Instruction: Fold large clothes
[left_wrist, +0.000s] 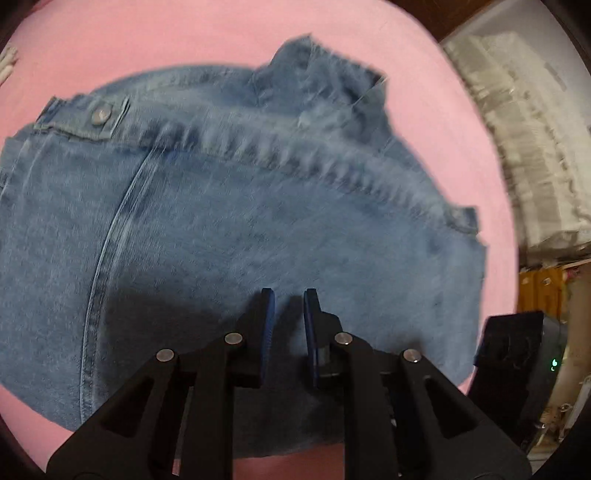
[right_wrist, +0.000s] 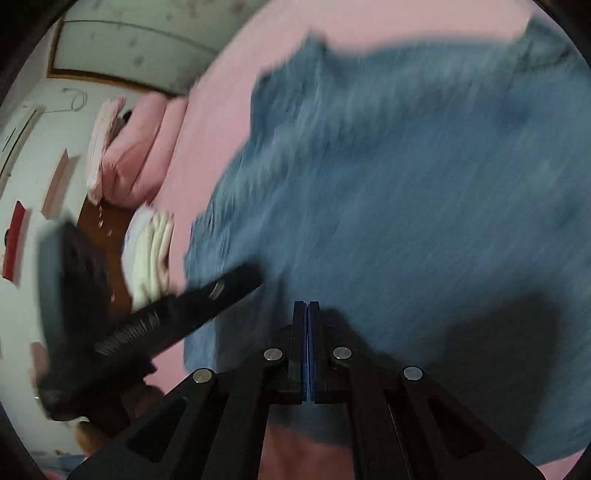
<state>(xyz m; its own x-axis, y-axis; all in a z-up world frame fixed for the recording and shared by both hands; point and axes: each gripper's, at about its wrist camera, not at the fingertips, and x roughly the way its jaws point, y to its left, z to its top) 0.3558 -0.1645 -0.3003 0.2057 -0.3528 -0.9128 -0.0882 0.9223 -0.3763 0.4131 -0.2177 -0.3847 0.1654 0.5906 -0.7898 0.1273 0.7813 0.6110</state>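
Denim garment (left_wrist: 258, 221) lies spread on pink bed (left_wrist: 147, 37). Left gripper (left_wrist: 289, 295) above it, fingers slightly apart, empty. Right gripper (right_wrist: 306, 303) fingers pressed together, nothing between; view blurred.

Left gripper (left_wrist: 289, 295), right gripper (right_wrist: 306, 304), black linkage arms, blue-padded fingers (left_wrist: 266, 306), 4 silver pivot pins each

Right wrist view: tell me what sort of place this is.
Most likely a bedroom. The blue denim jeans lie on a pink sheet that looks like a bed, with pink pillows stacked at its far end and a pile of folded white cloths at its edge.
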